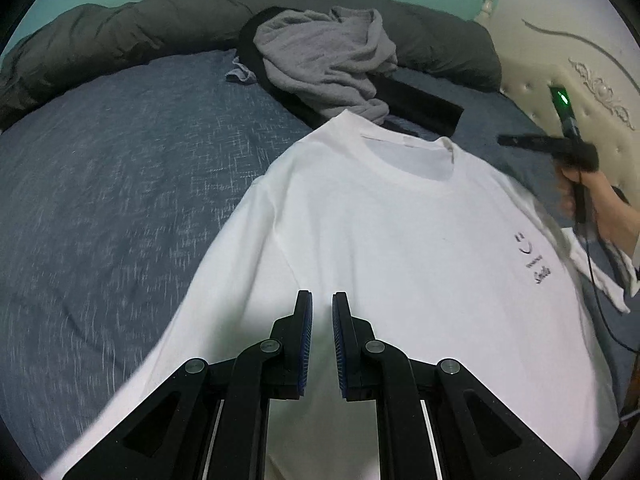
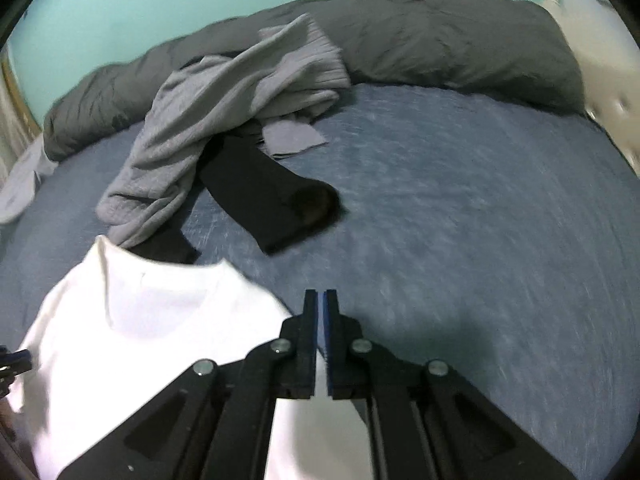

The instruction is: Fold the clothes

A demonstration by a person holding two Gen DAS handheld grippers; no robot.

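**White tee laid out flat, about to start the first fold**

So the white t-shirt [image 1: 400,240] is spread face-up on the blue bedsheet [image 1: 120,180], collar pointing toward the grey duvet [image 1: 120,28] bunched at the far edge. Just past the collar sits the pile waiting its turn: a crumpled grey sweater [image 1: 324,60] on top of a black garment [image 1: 416,104].

I'd call this the smoothing stage finishing up, with no fold made yet. Next move looks like a pinch on a shoulder or sleeve edge, then carrying it across the chest without dragging the whole shirt along.

My left gripper [image 1: 322,312] hovers over the lower chest of the tee, jaws nearly together with just a narrow gap, nothing between them. My right gripper [image 2: 321,308] sits right at the shirt's shoulder edge, over the sheet beside it, pads pressed together and empty as far as I can tell. The sleeve on that side looks a bit rumpled, so I'd tidy it first.
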